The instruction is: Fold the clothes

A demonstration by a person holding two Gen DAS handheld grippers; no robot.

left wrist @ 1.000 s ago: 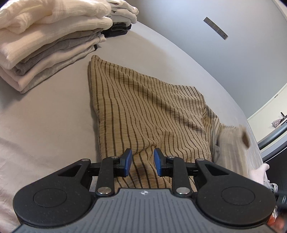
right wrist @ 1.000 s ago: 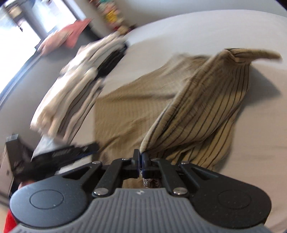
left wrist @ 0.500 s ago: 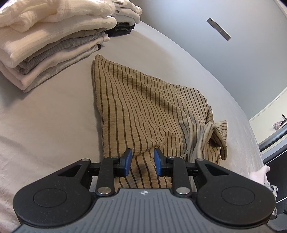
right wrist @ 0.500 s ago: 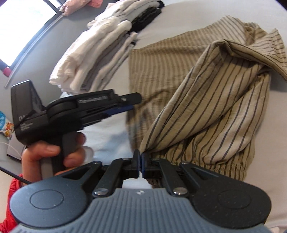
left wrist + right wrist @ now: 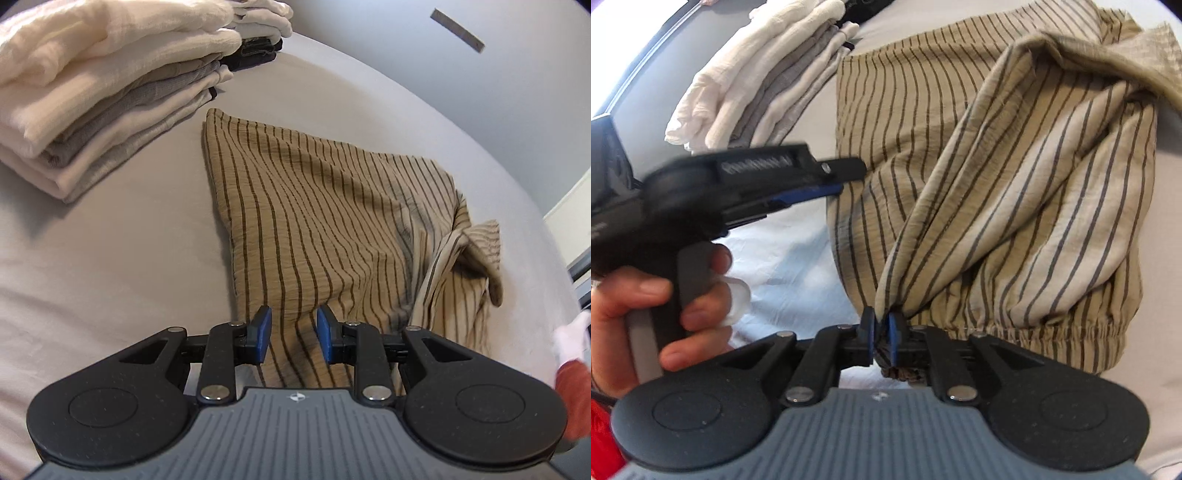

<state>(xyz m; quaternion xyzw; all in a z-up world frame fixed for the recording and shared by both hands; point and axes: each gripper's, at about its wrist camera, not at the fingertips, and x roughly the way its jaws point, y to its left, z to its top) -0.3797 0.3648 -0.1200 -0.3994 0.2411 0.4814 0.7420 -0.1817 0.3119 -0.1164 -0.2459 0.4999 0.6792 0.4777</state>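
- The striped garment [image 5: 317, 221], mid-frame in the left wrist view, is thin woven cloth, tan with dark stripes, matt and finely crinkled; a gathered elastic hem [image 5: 1052, 332] shows at lower right of the right wrist view.
- The stack of folded clothes [image 5: 103, 85], upper left, is soft matt cloth: gauzy cream layers on top, a grey ribbed knit between.
- The bed sheet [image 5: 110, 258] is smooth matt grey fabric with faint creases.
- The left gripper [image 5: 291, 334], at bottom, is matt, finely speckled black plastic with a ribbed grey panel, shiny metal rivets and smooth blue pads [image 5: 263, 332].
- The right gripper [image 5: 881, 332] has the same finish.
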